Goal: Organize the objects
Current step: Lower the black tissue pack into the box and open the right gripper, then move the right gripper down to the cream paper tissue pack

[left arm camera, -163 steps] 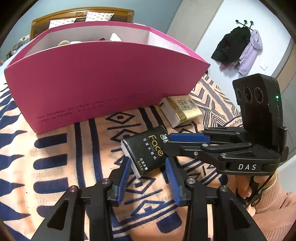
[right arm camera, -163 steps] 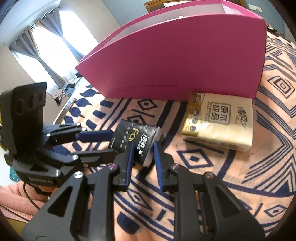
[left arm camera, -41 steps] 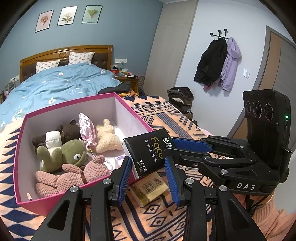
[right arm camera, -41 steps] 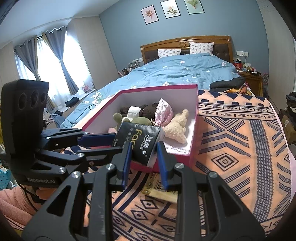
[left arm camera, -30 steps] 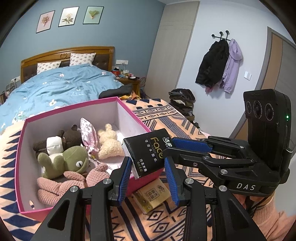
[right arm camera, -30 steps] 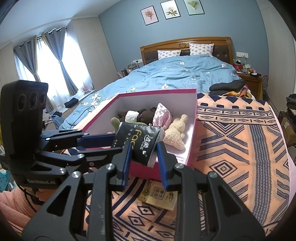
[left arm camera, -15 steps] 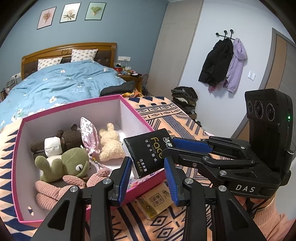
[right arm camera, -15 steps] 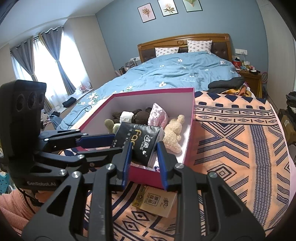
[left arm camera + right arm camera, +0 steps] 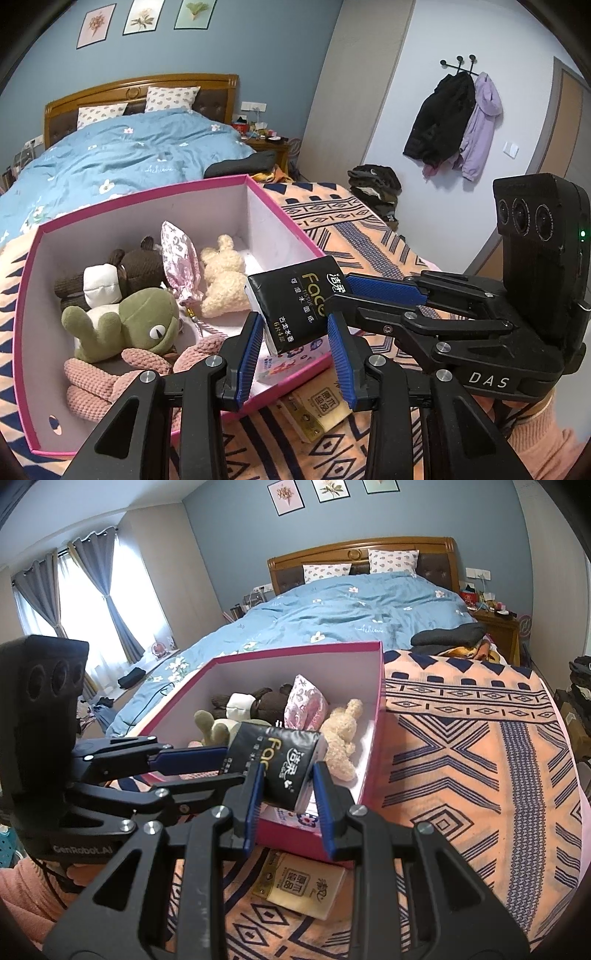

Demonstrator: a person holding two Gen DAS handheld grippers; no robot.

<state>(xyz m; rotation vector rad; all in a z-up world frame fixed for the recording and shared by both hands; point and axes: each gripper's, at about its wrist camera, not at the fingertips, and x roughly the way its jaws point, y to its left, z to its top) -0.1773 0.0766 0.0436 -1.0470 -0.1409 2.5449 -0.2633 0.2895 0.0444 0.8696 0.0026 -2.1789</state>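
**A:** Jaws first — how did they stand?

**B:** Both pinched the same black tissue pack [image 9: 295, 301]. My right gripper [image 9: 289, 796] clamped one end between its blue pads; my left gripper [image 9: 295, 350] looked to press the other end, its left pad touching, though I couldn't see the right pad meet the pack. In the right wrist view the left gripper [image 9: 225, 766] reached in from the side.

**A:** What had changed?

**B:** Five seconds before, the pack sat low on the patterned blanket [image 9: 480, 760] in front of the pink box [image 9: 291, 236]. Now it hung over the box's near corner, and over the last second the box had slid further under it.

**A:** Edges and room?

**B:** The near rim ran just below the pack. Inside, a green frog plush [image 9: 129, 325], a brown plush [image 9: 136, 264], a pink pouch [image 9: 181, 258] and a cream bunny [image 9: 221, 277] filled the left and middle; bare floor showed at the near right corner. A yellow tissue pack [image 9: 299, 886] lay outside, touching the front wall.
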